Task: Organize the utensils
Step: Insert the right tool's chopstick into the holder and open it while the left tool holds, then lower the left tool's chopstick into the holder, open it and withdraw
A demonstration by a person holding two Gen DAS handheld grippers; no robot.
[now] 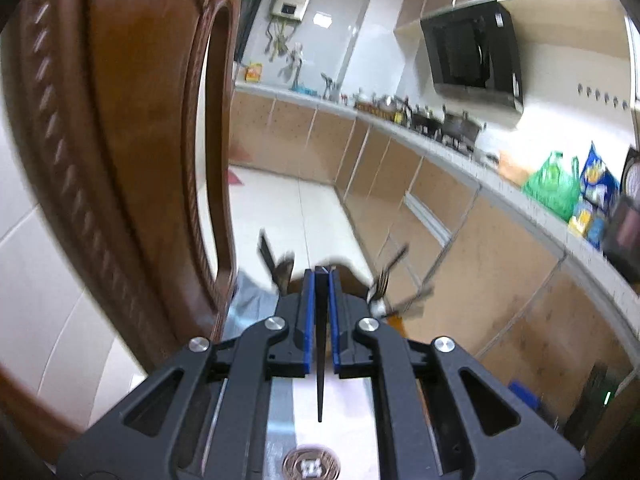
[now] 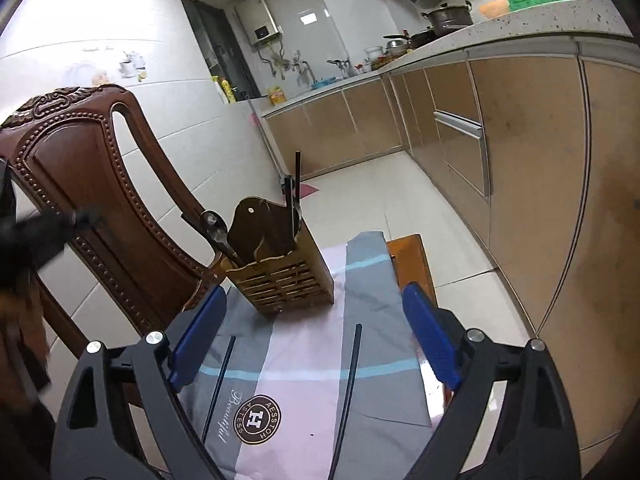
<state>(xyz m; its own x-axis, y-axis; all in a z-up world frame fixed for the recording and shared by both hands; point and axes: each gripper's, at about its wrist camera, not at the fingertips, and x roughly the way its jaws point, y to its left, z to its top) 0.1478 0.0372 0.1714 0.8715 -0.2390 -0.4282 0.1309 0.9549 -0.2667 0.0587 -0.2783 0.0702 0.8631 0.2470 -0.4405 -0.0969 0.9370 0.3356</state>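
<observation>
My left gripper is shut on a black chopstick, whose thin end points back toward the camera. It is held high over the brown utensil holder, mostly hidden behind the fingers; a fork sticks out to its right. In the right wrist view the wooden slatted utensil holder stands on the cloth with a spoon and a black utensil in it. Two black chopsticks lie on the cloth. My right gripper is open and empty above them.
A carved wooden chair back stands close on the left, also in the left wrist view. The striped pink-grey cloth covers a small table. Kitchen cabinets run along the right, with the tiled floor between.
</observation>
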